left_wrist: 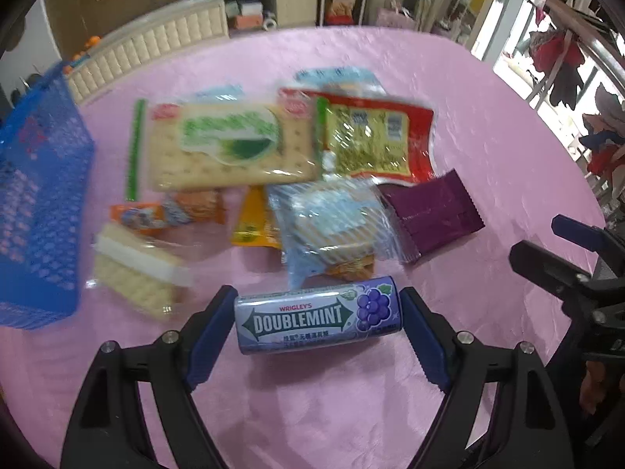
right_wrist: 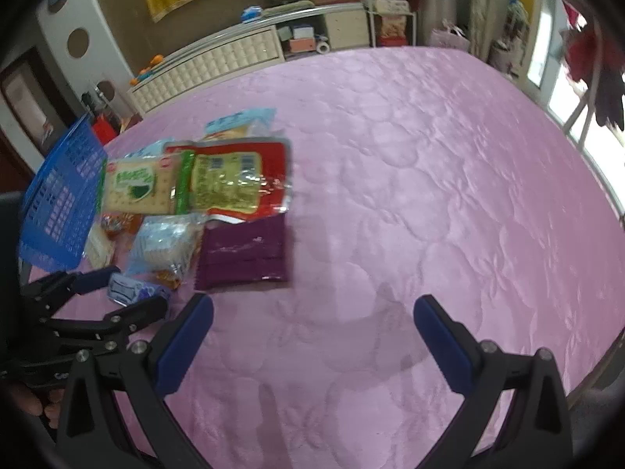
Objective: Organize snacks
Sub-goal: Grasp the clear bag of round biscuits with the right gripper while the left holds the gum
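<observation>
In the left wrist view a pink quilted cover (left_wrist: pixel 488 90) fills the scene, with a cream cabinet (left_wrist: pixel 156 47) along the far wall; the left gripper (left_wrist: pixel 318 318) brackets the Doublemint pack (left_wrist: pixel 318 314) lying near, whether its pads (left_wrist: pixel 213 320) press it I cannot tell. A blue basket (left_wrist: pixel 39 203) stands at the left, beside the snack pile (left_wrist: pixel 273 164). In the right wrist view the right gripper (right_wrist: pixel 312 320) hangs spread wide over bare pink cover, a bright window (right_wrist: pixel 578 97) at the far right.

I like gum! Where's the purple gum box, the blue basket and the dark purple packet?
Gum box (left_wrist: pixel 312 318), left wrist view, on its label.
Blue basket (left_wrist: pixel 39 211), left wrist view, on its mesh wall.
Dark purple packet (right_wrist: pixel 244 254), right wrist view, on its middle.
</observation>
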A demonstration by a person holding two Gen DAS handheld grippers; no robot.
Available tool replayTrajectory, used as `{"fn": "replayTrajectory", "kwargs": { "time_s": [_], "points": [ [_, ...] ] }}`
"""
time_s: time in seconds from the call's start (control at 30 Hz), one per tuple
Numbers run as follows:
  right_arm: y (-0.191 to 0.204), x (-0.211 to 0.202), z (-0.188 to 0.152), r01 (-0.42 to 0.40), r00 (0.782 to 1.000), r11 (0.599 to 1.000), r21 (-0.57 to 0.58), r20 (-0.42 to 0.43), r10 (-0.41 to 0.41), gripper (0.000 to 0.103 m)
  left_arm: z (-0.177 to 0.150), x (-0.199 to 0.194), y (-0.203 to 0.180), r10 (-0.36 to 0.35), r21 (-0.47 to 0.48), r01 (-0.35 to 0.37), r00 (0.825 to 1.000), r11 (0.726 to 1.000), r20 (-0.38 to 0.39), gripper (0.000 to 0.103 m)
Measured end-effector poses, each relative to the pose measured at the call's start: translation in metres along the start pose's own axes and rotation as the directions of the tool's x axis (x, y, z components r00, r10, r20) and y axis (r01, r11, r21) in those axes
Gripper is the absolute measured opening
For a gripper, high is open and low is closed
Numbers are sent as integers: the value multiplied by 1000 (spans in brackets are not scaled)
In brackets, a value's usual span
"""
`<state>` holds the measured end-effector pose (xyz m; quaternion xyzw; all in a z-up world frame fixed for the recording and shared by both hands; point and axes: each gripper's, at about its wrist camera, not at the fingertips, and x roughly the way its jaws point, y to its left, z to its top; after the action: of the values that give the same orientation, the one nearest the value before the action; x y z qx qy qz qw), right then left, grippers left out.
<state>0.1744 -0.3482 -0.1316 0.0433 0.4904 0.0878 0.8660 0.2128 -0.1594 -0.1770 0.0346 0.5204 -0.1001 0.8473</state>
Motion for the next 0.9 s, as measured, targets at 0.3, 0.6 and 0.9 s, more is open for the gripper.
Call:
{"fn": "replayTrajectory", "kwargs": {
  "time_s": [0.3, 0.6, 0.9],
  "points": [
    [48, 4, 14, -62, 998, 994, -93, 22, 65, 103, -6, -49, 54, 48, -78, -40, 992, 996, 112, 82],
    [94, 30, 28, -126, 992, 979, -157, -14, 126, 96, -12, -57, 80, 76, -121, -58, 985, 991, 157, 82],
    [114, 69, 27, -142, 987, 974, -175, -103, 125, 85, -15, -44, 94, 53, -156, -29, 987, 987, 149, 82]
  ]
}}
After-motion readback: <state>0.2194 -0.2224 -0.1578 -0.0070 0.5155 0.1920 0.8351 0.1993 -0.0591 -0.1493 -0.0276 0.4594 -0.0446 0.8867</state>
